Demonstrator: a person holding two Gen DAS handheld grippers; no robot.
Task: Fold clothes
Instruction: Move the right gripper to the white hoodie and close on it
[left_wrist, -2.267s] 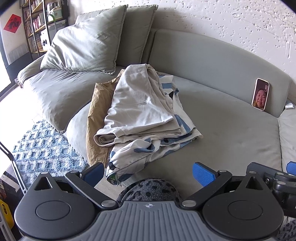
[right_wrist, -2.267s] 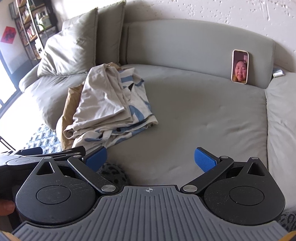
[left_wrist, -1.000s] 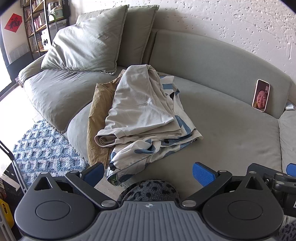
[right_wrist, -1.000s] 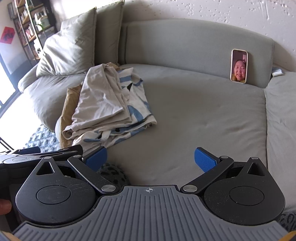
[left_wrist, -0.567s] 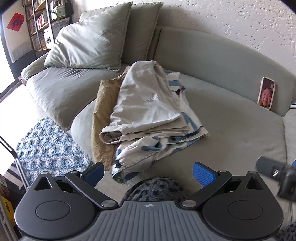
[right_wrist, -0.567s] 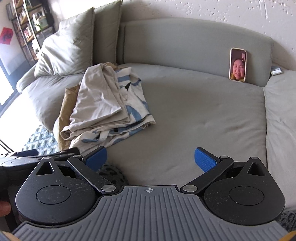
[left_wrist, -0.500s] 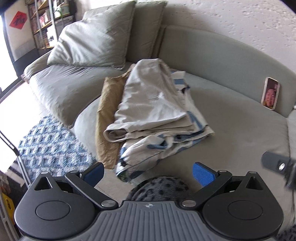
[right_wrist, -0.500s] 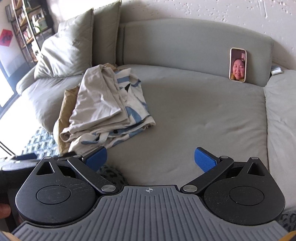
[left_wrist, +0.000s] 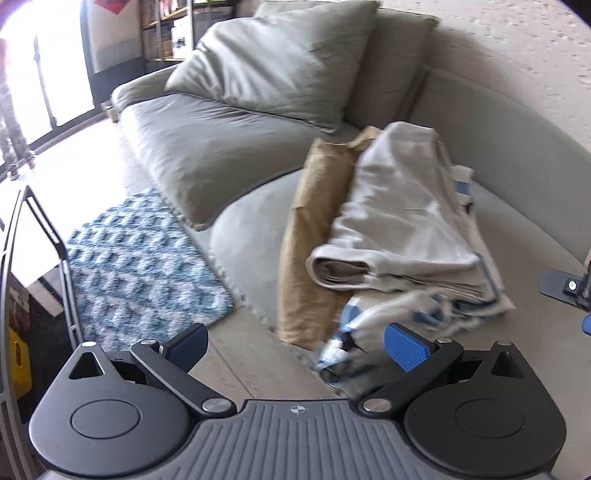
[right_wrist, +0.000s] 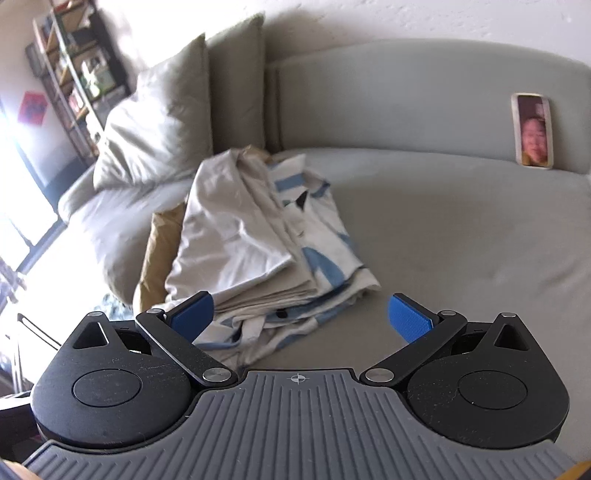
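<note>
In the left wrist view, the left gripper (left_wrist: 295, 345) fills the bottom of the frame with its blue-padded jaws spread wide and nothing between them. Right of centre lies a pile of clothes on the grey sofa (left_wrist: 255, 229): a pale beige garment (left_wrist: 399, 221) folded on top, a white and blue patterned garment (left_wrist: 424, 314) under it and spilling over the seat's front edge toward the right pad, and a tan garment (left_wrist: 314, 236) along the pile's left side. Two large grey cushions (left_wrist: 280, 62) lean in the upper centre, a blue patterned rug (left_wrist: 140, 258) covers the floor at left, and part of the right gripper (left_wrist: 569, 288) pokes in at the right edge. In the right wrist view, the right gripper (right_wrist: 299, 317) sits at the bottom with jaws also wide apart and empty, the clothes pile just beyond them at centre left, beige garment (right_wrist: 236, 236) over the patterned one (right_wrist: 325, 251), the tan one (right_wrist: 159, 251) at its left. A phone (right_wrist: 532, 131) stands propped against the sofa backrest (right_wrist: 388, 103) at upper right, and shelves (right_wrist: 74, 81) stand at upper left.
</note>
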